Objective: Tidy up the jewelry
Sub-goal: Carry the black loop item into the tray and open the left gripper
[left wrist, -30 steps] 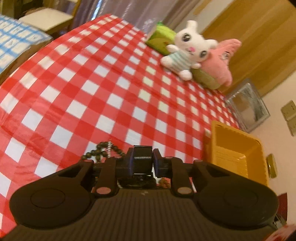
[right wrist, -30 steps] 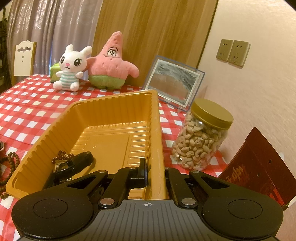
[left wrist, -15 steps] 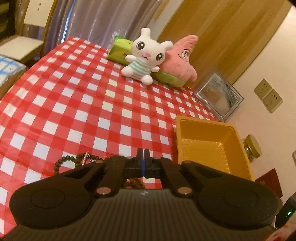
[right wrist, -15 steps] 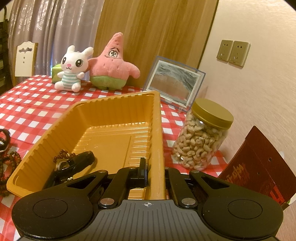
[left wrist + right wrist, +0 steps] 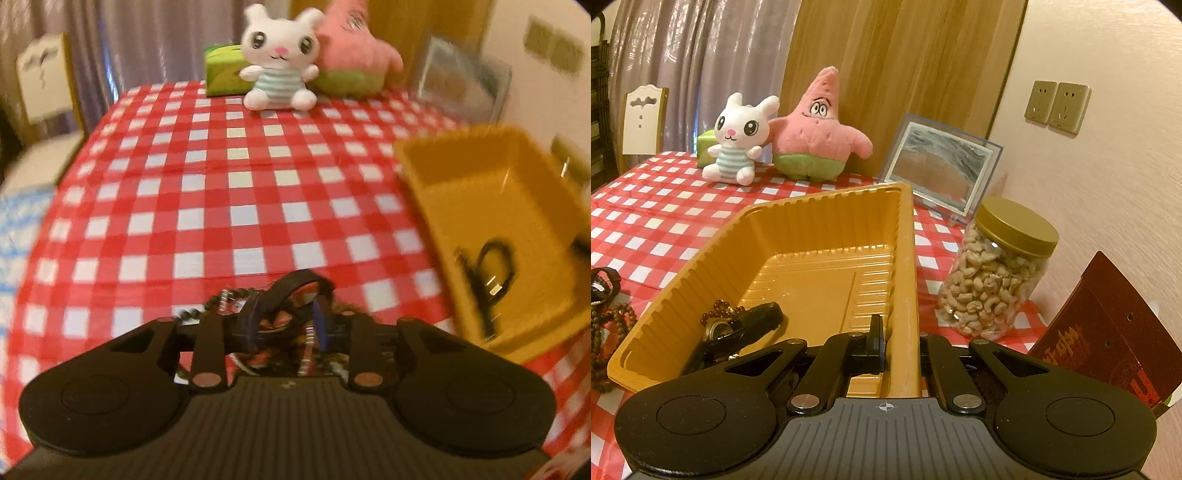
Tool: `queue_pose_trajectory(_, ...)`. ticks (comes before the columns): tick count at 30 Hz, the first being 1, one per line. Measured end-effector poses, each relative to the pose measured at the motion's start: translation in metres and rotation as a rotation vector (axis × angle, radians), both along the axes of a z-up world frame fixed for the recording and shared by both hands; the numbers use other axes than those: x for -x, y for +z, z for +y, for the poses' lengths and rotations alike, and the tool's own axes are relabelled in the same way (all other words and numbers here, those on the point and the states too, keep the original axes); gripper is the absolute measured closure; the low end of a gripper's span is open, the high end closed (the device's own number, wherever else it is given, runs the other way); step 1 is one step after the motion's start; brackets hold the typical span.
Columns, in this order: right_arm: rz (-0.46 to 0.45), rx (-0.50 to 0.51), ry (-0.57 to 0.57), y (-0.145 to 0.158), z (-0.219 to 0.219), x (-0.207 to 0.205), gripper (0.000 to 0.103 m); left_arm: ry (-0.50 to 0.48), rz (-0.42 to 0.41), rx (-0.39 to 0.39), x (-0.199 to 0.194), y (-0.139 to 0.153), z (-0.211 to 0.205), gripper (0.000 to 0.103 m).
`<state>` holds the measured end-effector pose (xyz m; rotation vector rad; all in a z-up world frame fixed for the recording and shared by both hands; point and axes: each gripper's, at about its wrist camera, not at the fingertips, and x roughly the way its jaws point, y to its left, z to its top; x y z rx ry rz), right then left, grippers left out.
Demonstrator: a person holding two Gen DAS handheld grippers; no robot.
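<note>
On the red-checked tablecloth lies a pile of jewelry: dark bead strings [image 5: 229, 299] [image 5: 609, 325] and a black band [image 5: 299, 282] [image 5: 607, 277] arching up from it. My left gripper [image 5: 285, 326] hovers over this pile. Its jaws are opening, with the black band and beads between the blue pads [image 5: 251, 325], and no grip shows. The orange tray [image 5: 480, 206] [image 5: 827, 199] to the right holds a black-strapped watch [image 5: 487, 269] [image 5: 738, 328] and a reddish bead bracelet [image 5: 720, 308]. My right gripper [image 5: 901, 354] is shut on the tray's near rim.
A white plush rabbit [image 5: 738, 147], a pink star plush [image 5: 816, 133] and a green box [image 5: 225, 70] stand at the far edge. A picture frame [image 5: 942, 166], a jar of cashews [image 5: 997, 273] and a dark red booklet [image 5: 1108, 325] crowd the wall side. A chair [image 5: 642, 122] stands beyond the table.
The left gripper rolled level and shifted over the jewelry pile. Its jaws went from shut to parted around the black band. The right gripper and tray stayed put.
</note>
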<state>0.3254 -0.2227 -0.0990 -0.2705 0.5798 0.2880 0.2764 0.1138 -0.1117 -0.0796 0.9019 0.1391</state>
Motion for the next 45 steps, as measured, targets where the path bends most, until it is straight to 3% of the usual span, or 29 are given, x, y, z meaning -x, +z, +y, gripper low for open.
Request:
queue_pose_trajectory(3,0.001,0.001,-0.001,0.0,0.0,-0.001,0.1,-0.038,0.008,-0.098,-0.008,-0.01,-0.007,0.075)
queue_pose_trajectory(8,0.005,0.001,-0.003,0.0,0.001,-0.002,0.1,-0.063,0.022,-0.144,-0.02,-0.025,-0.009,0.076)
queue_pose_trajectory(9,0.006,0.001,-0.004,0.0,0.001,-0.002,0.1,-0.071,0.024,-0.144,-0.021,-0.026,-0.011,0.083)
queue_pose_trajectory(14,0.011,0.0,-0.007,-0.001,0.0,-0.005,0.1,-0.081,0.003,-0.144,-0.022,-0.025,-0.007,0.095)
queue_pose_trajectory(17,0.013,-0.002,-0.008,-0.001,-0.001,-0.005,0.1,-0.052,-0.012,-0.079,-0.021,-0.018,0.004,0.1)
queue_pose_trajectory(29,0.013,-0.006,0.002,-0.002,-0.001,-0.007,0.1,0.013,-0.084,0.103,-0.006,0.017,0.009,0.101)
queue_pose_trajectory(36,0.009,-0.015,0.014,-0.002,0.0,-0.006,0.1,-0.055,-0.094,0.196,-0.009,0.037,-0.03,0.101)
queue_pose_trajectory(45,0.009,-0.018,0.02,-0.001,0.0,-0.005,0.099,-0.171,-0.054,0.296,-0.026,0.032,-0.093,0.101)
